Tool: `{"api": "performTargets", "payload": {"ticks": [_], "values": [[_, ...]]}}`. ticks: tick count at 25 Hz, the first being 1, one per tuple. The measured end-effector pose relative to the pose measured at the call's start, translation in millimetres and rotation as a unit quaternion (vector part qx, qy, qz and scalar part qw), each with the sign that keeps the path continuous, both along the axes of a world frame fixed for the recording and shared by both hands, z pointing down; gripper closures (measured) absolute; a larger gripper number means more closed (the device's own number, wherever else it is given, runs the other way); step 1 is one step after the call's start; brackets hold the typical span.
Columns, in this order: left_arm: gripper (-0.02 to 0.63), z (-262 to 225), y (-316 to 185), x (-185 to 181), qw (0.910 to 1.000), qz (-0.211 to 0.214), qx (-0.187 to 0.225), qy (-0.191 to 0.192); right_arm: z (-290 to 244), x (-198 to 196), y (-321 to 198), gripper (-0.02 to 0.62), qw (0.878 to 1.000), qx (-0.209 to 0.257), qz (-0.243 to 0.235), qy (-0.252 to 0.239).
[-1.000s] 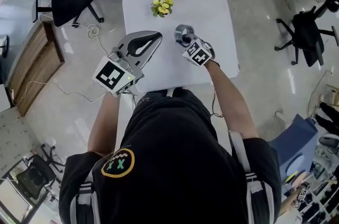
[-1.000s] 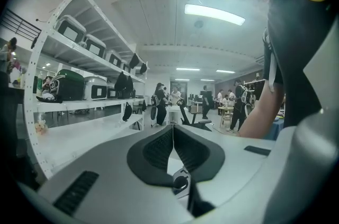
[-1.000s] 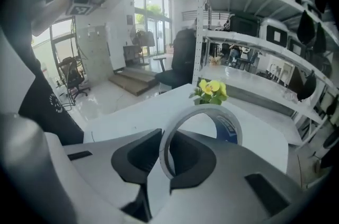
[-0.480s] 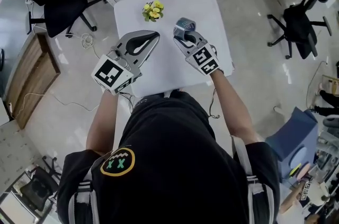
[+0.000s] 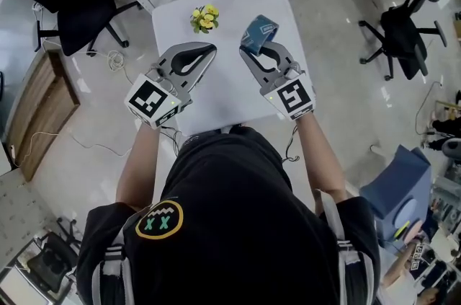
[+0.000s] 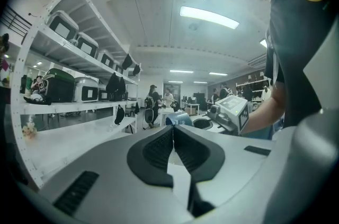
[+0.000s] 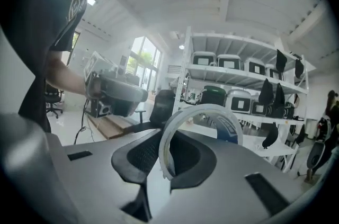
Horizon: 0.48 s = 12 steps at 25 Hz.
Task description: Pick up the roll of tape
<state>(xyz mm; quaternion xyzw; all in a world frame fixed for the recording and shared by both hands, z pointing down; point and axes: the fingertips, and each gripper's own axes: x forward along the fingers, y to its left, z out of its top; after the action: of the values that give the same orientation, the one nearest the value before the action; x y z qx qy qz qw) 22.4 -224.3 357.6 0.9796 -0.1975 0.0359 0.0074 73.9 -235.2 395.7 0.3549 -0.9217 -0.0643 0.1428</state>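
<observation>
The roll of tape [image 5: 258, 34], blue outside with a white inner rim, hangs in the air over the far right part of the white table [image 5: 220, 94]. My right gripper [image 5: 250, 50] is shut on the roll's wall. In the right gripper view the ring [image 7: 233, 131] stands upright between the pads, with my right gripper [image 7: 168, 158] pinching its near edge. My left gripper [image 5: 213, 49] hovers over the table's left half, shut with nothing in it. In the left gripper view its tips [image 6: 173, 128] meet, and the blue roll [image 6: 179, 119] shows beyond them.
A small bunch of yellow flowers [image 5: 204, 17] sits on the table's far left part. Black office chairs [image 5: 85, 6] stand at the far left and at the right [image 5: 403, 33]. A wooden panel [image 5: 43, 98] lies on the floor to the left.
My right gripper has risen from the table with the tape roll in its jaws and tilted up toward level. The left gripper has stayed about where it was.
</observation>
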Motion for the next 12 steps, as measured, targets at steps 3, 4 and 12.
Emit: {"api": "performTargets", "payload": {"ticks": [3, 4, 12], "values": [[0.584, -1, -1, 1, 1.0000, -0.001, 0.002, 0.001, -32, -2, 7, 0.525, 0.999, 0.046, -0.011, -0.020], [0.584, -1, -1, 1, 1.0000, -0.002, 0.003, 0.003, -40, -2, 10, 0.525, 0.998, 0.054, -0.010, -0.033], [0.584, -2, -3, 1, 1.0000, -0.002, 0.005, 0.005, -54, 9, 14, 0.525, 0.997, 0.048, 0.018, -0.064]]}}
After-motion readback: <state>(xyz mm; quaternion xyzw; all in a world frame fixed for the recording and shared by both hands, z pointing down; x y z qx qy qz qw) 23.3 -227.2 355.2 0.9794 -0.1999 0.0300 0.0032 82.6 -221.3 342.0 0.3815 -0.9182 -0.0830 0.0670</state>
